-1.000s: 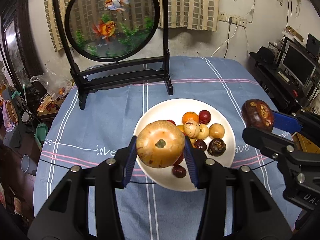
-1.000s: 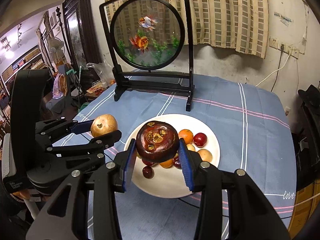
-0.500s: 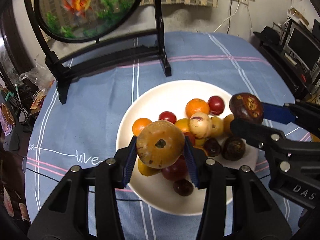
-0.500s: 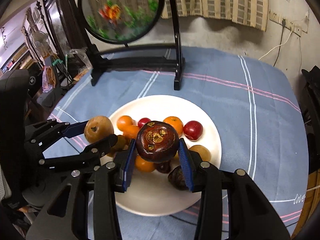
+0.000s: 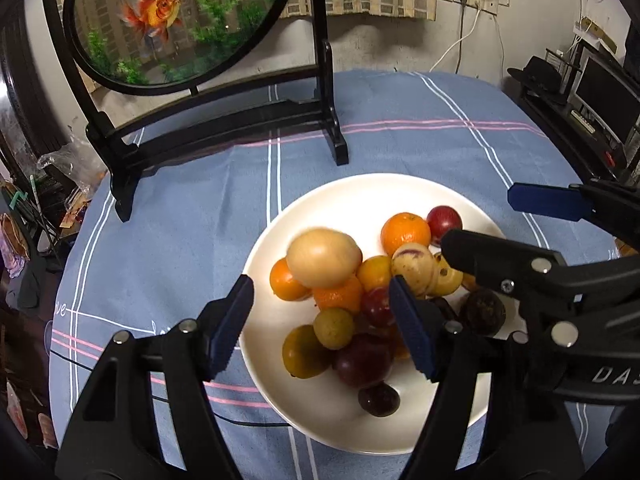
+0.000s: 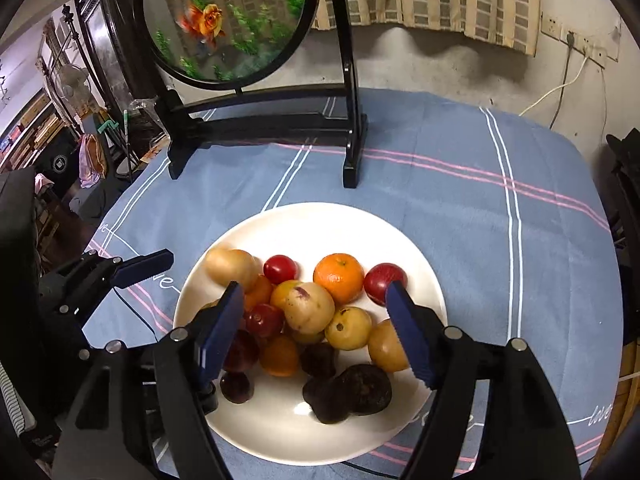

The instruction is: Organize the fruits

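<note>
The big blue tablecloth (image 6: 460, 208) covers the round table, and the white plate (image 6: 332, 220) sits in the middle of it, heaped with fruit. At 12 o'clock behind the plate stands a round fish picture (image 6: 228, 20) in a black frame. The left gripper (image 5: 322, 326) and the right gripper (image 6: 316, 330) have both just been opening, and now their jaws stand wide with nothing between them. The big tan fruit (image 5: 323, 257) lies on top of the pile at 10 o'clock, a bit blurry. The dark brown fruit (image 6: 362, 388) lies at 5 o'clock on the plate. I think this is the letting-go step. Next, both hands should lift away slowly so nothing rolls off. The cloth says "love" (image 6: 600, 414).
</note>
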A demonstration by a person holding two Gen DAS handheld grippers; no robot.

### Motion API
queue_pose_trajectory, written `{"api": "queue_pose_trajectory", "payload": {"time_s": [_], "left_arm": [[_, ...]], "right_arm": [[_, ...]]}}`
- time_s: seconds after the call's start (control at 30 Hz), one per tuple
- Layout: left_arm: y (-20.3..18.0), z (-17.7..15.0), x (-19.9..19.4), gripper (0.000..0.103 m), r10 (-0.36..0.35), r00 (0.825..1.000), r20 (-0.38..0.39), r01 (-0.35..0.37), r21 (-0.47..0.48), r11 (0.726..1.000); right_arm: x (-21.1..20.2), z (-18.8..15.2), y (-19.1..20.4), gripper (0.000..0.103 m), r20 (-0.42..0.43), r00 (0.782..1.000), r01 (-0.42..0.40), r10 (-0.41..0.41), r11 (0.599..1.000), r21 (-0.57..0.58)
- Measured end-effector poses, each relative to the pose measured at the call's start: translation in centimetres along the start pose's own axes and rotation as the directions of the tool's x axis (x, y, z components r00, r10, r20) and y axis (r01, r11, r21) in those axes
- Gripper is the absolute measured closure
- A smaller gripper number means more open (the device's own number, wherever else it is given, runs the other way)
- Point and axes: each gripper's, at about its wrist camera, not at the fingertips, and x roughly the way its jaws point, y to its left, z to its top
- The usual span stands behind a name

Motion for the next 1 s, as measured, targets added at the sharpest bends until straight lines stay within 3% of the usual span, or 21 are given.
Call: {"api": "queue_pose_trajectory", "payload": {"time_s": [0.27,0.37,0.5,0.6,0.7,0.87,1.0], "left_arm": [[0.2,-0.1,-3.2,0.030,-0.002,0.999,0.047,0.002,-0.015,1.000],[0.5,-0.2,-5.7,0.021,0.011,0.995,0.103,-0.009,-0.022,1.000],[0.4,-0.3,-10.3,0.007,0.032,0.974,0.223,-0.027,-0.026,0.999],[0.4,-0.4,-13.1,0.004,0.025,0.957,0.287,-0.015,-0.037,0.999],[0.4,-0.4,-16.1,0.004,-0.002,0.941,0.338,0.021,-0.055,0.998],[0.1,-0.5,-19.2,0.004,-0.027,0.923,0.384,0.059,-0.071,0.996],[0.0,-0.8,-20.3,0.004,-0.046,0.923,0.382,0.085,-0.086,0.993]], "right_arm": [[-2.7,-0.8,0.3,0.029,0.037,0.999,-0.010,0.009,1.000,0.019],[-4.9,-1.7,0.1,0.029,0.078,0.997,-0.032,0.028,0.998,0.046],[-8.6,-4.0,-0.2,0.024,0.153,0.987,-0.070,0.056,0.994,0.088],[-10.5,-5.8,-0.1,0.016,0.188,0.981,-0.061,0.041,0.993,0.099],[-12.0,-7.3,0.1,0.016,0.204,0.978,-0.059,0.035,0.992,0.110],[-13.6,-8.9,0.6,0.016,0.225,0.974,-0.056,0.028,0.991,0.120],[-14.3,-9.6,1.1,0.016,0.232,0.972,-0.046,0.019,0.993,0.112]]}}
